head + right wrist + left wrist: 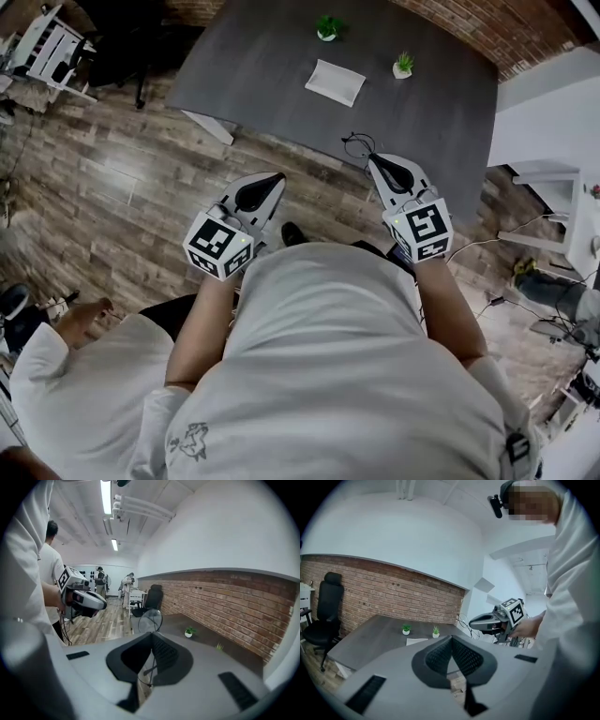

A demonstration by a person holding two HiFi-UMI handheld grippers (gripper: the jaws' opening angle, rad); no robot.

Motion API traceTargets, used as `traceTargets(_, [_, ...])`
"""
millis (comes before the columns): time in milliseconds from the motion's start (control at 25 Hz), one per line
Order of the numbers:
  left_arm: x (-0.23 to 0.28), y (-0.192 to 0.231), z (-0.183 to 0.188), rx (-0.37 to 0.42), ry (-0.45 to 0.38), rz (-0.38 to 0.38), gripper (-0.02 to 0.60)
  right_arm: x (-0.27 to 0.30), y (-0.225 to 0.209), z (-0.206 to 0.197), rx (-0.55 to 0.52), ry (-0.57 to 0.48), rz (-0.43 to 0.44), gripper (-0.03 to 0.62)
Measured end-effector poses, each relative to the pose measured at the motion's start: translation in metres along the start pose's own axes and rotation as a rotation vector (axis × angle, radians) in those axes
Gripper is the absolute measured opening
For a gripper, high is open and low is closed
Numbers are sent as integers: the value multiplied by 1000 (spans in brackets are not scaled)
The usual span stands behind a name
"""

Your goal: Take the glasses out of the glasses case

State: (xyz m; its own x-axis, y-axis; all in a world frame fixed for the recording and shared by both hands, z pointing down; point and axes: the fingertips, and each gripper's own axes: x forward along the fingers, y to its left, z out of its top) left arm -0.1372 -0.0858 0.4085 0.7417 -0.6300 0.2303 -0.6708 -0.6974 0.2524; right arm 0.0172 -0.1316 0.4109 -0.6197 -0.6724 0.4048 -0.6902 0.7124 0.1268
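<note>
Glasses (357, 146): thin wire frame, in the air at the tip of the right gripper (373, 159), above the near edge of the grey table (281, 56) and well apart from the case
Glasses, direction: in the right gripper view one round lens (150, 619) stands upright just ahead of the jaw tips and faces back toward the camera; a thin side arm runs back between the jaws, so the frame's front lies across the line the gripper points along
Case (335, 82): flat white rectangle lying on the table, near the two small potted plants (327, 27) (403, 65)
Right gripper, jaws: nearly closed, pinched on the side arm of the glasses
Left gripper (277, 178): jaws closed tip to tip, with nothing between them
Left gripper, place: over the wooden floor (112, 178), short of the table
Arms: both elbows bent, with forearms reaching forward from the torso
Gripper pose: the grippers are side by side and well apart; each points ahead toward the table and tilts slightly down
</note>
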Motion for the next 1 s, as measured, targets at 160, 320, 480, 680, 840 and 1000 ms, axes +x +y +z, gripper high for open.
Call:
traceTargets(160, [18, -20, 5, 14, 3, -7, 11, -20, -13, -5, 8, -20, 0, 14])
traceTargets(320, [34, -47, 2, 18, 8, -3, 11, -46, -26, -14, 16, -45, 4, 14])
traceTargets(480, [53, -78, 2, 22, -2, 12, 12, -74, -40, -23, 22, -66, 19, 14])
traceTargets(680, [75, -123, 2, 61, -14, 27, 12, -112, -54, -42, 25, -84, 41, 14])
traceTargets(840, [83, -156, 0, 66, -14, 44, 11, -140, -58, -54, 24, -105, 66, 15])
traceTargets(1000, [89, -189, -8, 60, -19, 64, 11, -168, -59, -68, 25, -120, 90, 15])
